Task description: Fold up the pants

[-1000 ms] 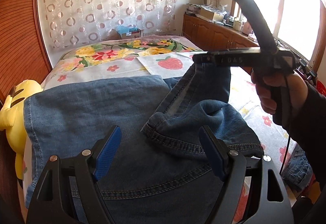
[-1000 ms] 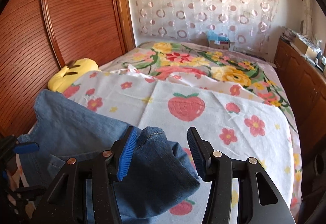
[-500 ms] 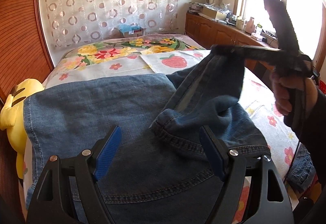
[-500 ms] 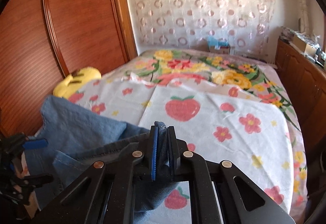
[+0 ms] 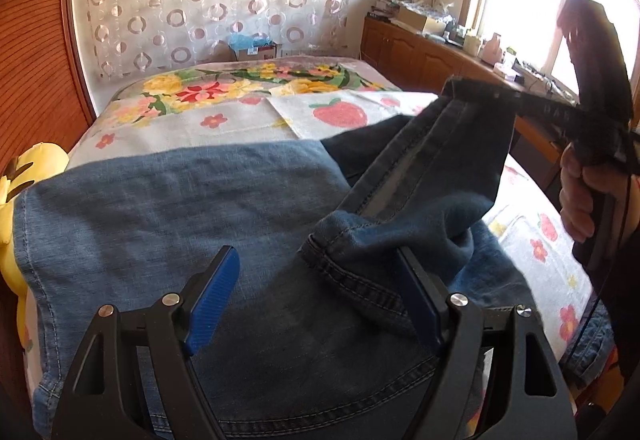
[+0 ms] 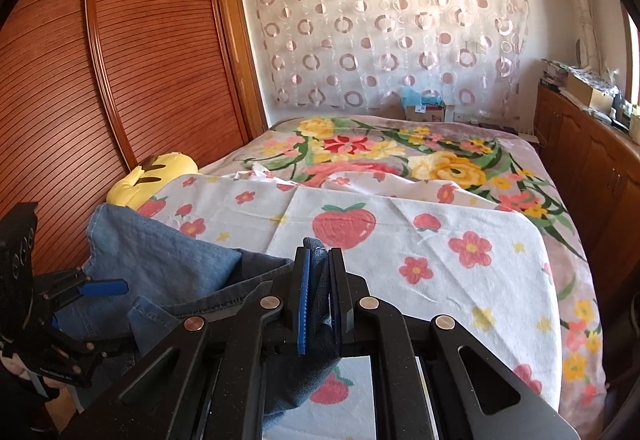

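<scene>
jeans (image 5: 168,207) spread flat across near end of bed (image 6: 500,260), on strawberry sheet (image 6: 400,240), light denim toward yellow plush (image 5: 16,175) at left edge. one dark leg end lifted off the rest, pinched by right claw (image 6: 319,300) and pulled up toward the window side, inner seam showing, fabric taut from claw down to a folded hem lying on the flat part. right claw clamped tight on that leg end, blue pads (image 6: 304,304) pressing denim from both sides; jaws just been closing, cloth between them. hand (image 5: 580,191) gripping right claw's handle at right edge of left view. left claw (image 5: 320,296) wide apart, holding nothing, hovering low over jeans; right blue pad just beside the folded hem, partly covered by it, whether touching cannot tell. left claw also seen at left edge of right view, over the light denim. floral blanket (image 6: 380,151) on far half of bed, circle curtain (image 6: 380,31) behind, wooden wardrobe (image 6: 120,79) along left side.
</scene>
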Tool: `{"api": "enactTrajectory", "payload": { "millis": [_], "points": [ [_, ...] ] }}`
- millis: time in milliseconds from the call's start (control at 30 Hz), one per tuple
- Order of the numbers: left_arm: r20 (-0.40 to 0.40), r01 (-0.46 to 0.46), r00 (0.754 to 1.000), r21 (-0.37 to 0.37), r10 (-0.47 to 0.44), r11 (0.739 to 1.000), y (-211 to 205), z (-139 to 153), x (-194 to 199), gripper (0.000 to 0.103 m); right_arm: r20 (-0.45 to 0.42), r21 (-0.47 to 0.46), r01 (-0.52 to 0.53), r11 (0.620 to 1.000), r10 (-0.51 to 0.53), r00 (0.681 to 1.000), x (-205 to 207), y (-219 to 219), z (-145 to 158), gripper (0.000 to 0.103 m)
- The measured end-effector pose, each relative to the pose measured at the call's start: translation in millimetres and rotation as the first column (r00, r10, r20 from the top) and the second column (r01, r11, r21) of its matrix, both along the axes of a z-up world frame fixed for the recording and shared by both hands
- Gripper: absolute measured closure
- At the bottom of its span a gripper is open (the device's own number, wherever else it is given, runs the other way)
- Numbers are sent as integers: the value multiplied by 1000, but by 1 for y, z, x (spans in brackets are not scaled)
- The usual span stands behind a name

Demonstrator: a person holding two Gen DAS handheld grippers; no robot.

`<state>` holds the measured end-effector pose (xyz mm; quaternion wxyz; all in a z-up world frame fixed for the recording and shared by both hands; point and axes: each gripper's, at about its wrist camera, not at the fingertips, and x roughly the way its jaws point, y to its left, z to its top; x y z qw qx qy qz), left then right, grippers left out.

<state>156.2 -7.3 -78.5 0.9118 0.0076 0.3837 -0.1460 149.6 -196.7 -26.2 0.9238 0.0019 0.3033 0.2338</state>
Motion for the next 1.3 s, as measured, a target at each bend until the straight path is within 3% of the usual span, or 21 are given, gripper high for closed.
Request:
{"api": "enactTrajectory", "payload": {
  "millis": [267, 433, 667, 833, 867, 900, 933, 1067, 1300],
  "points": [
    [75, -16, 997, -44, 19, 999, 5, 25, 0, 24, -23, -4, 3, 1000, -3, 1000, 1, -3, -7, 94],
    [0, -11, 1000, -9, 11, 1000, -2, 6, 23, 41, -33, 6, 5, 1000, -4, 999, 0, -6, -9, 94],
    [-71, 4, 997, 1, -4, 1000, -9, -15, 23, 42, -36, 8, 13, 1000, -13, 999, -1, -10, -12, 94],
    [-77, 31, 997, -2, -31, 1000, -18, -20, 15, 67, -42, 17, 22, 1000, -21, 999, -2, -14, -15, 94],
    [-69, 37, 997, -4, -37, 999, -19, -19, 13, 69, -43, 20, 23, 1000, -22, 999, -2, -14, -15, 94],
    [-54, 46, 998, -5, -46, 999, -21, -16, 9, 83, -44, 21, 23, 1000, -22, 999, -2, -15, -15, 94],
    [-46, 51, 998, -6, -51, 999, -21, -13, 7, 89, -43, 21, 22, 1000, -21, 999, -2, -15, -14, 94],
    [21, 74, 997, -18, -73, 997, -20, 12, -14, 93, -12, 21, 7, 1000, -7, 1000, -5, -12, 0, 94],
    [165, 59, 985, -43, -51, 997, 6, 71, -63, 94, 77, 48, -64, 997, 61, 995, -3, 19, 50, 94]
  ]
}}
